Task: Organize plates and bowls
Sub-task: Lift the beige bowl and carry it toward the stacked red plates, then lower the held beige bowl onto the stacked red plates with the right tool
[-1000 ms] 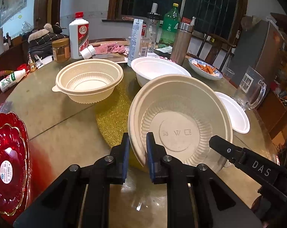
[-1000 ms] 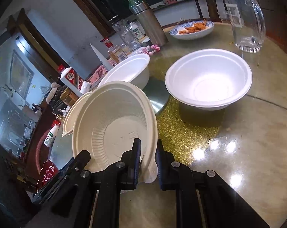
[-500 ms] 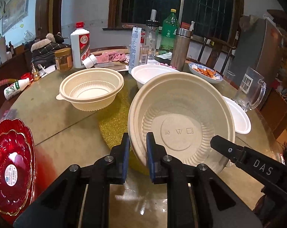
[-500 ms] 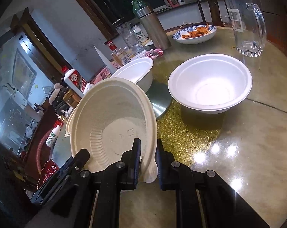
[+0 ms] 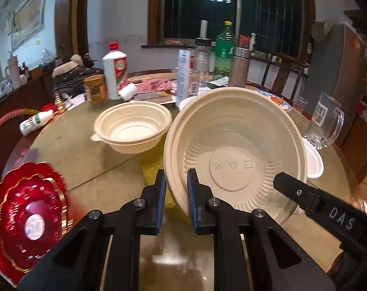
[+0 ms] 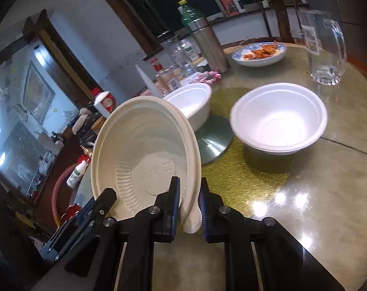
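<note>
Both grippers hold one cream bowl [image 5: 234,145], tilted on edge above the table with its inside facing me. My left gripper [image 5: 175,189] is shut on its left rim. My right gripper [image 6: 188,201] is shut on its right rim and tab; the bowl also shows in the right wrist view [image 6: 144,150]. A second cream bowl [image 5: 132,128] stands upright on the table to the left. Two white bowls stand behind it, one near [image 6: 279,118] and one farther [image 6: 190,101].
Red plates [image 5: 28,218] lie at the table's left edge. A glass mug [image 6: 325,51], a dish of food [image 6: 259,53], a thermos [image 5: 240,69], bottles and a jar [image 5: 94,88] crowd the back of the round table [image 6: 304,206]. A gold turntable mat [image 6: 246,177] covers the centre.
The held cream bowl has risen and tipped more upright, now hiding most of the farther white bowl in the left wrist view. Both grippers kept their hold.
</note>
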`<state>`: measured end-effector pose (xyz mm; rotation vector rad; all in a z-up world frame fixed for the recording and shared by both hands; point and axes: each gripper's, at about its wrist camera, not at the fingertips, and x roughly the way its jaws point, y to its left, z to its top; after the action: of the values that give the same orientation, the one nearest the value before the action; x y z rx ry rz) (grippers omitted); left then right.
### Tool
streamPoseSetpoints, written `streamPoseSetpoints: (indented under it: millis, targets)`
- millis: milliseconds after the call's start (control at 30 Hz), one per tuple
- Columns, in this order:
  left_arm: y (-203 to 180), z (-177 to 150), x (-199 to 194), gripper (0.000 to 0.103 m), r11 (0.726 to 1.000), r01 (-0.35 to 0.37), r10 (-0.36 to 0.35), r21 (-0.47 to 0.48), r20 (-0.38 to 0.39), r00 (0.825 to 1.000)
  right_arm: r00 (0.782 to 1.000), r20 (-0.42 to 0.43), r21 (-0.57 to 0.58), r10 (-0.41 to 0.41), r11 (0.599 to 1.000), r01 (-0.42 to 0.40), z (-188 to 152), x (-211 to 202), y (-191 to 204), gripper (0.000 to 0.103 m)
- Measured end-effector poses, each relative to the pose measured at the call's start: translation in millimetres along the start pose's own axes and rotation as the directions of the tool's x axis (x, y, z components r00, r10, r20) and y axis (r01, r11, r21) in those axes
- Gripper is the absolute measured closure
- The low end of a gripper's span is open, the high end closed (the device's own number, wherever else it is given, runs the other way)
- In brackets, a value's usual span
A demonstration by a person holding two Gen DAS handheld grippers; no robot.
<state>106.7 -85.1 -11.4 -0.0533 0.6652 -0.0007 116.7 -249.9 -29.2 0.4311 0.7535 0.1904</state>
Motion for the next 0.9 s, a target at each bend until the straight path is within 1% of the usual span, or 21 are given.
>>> streamPoseSetpoints:
  millis: [133, 267, 367, 567, 900]
  targets:
    - [19.4, 4.9, -24.7, 0.089, 0.999, -0.026, 0.026, -0.022, 0.013, 1.0, 0.999, -0.023, -0.029, 0.03, 0.999, -0.031, -6.4, -5.8, 22.4, 0.088]
    - [36.6, 3.6, -47.9, 0.088, 0.998, -0.045, 0.047, -0.039, 0.041, 0.998, 0.999, -0.013, -0.068, 0.049, 0.996, -0.05, -11.2, -21.1, 48.9, 0.088]
    - [53.4, 0.5, -64.5, 0.088, 0.997, -0.049, 0.052, -0.065, 0.049, 0.997, 0.998, -0.011, -0.102, 0.067, 0.992, -0.068, -16.7, -34.4, 70.6, 0.088]
    - [87.4, -4.2, -96.2, 0.088, 0.994, -0.058, 0.065, -0.096, 0.073, 0.995, 0.995, -0.037, -0.147, 0.097, 0.984, -0.101, -38.1, -45.3, 107.2, 0.087]
    - [125.7, -15.9, -122.4, 0.089, 0.99, -0.08, 0.09, -0.115, 0.086, 0.992, 0.991, -0.061, -0.206, 0.119, 0.97, -0.129, -64.8, -56.7, 149.6, 0.087]
